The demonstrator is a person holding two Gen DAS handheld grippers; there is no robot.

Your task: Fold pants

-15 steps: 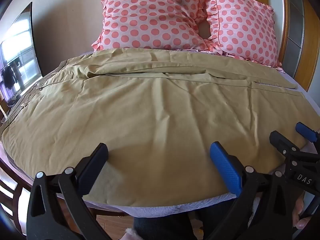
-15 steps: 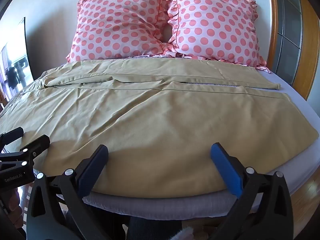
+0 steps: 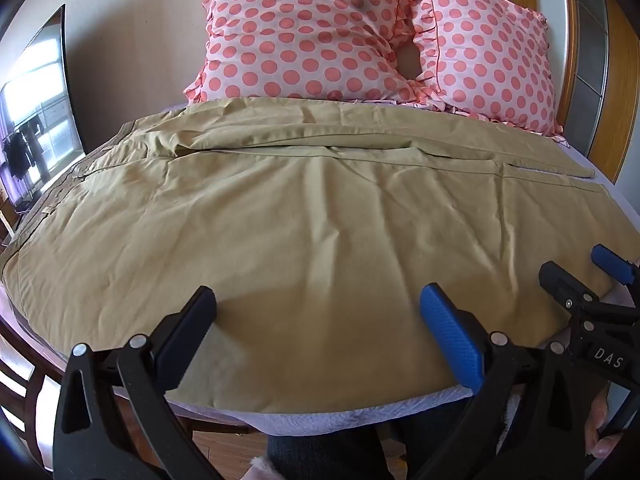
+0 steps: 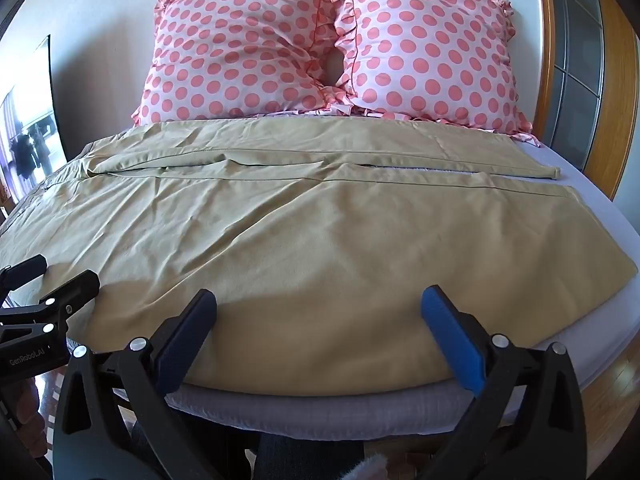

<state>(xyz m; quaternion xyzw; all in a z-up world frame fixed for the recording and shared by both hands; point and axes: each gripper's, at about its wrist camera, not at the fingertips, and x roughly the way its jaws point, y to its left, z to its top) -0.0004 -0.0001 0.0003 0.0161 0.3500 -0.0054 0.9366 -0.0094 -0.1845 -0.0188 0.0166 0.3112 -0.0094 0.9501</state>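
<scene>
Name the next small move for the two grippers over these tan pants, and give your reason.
Probably lower both to the near edge and pinch it: the pants lie spread flat, unfolded, while the left gripper and right gripper hover open above that edge, holding nothing.

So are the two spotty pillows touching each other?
Touching. The right wrist view shows the left pillow and right pillow with ruffled edges pressed together.
</scene>
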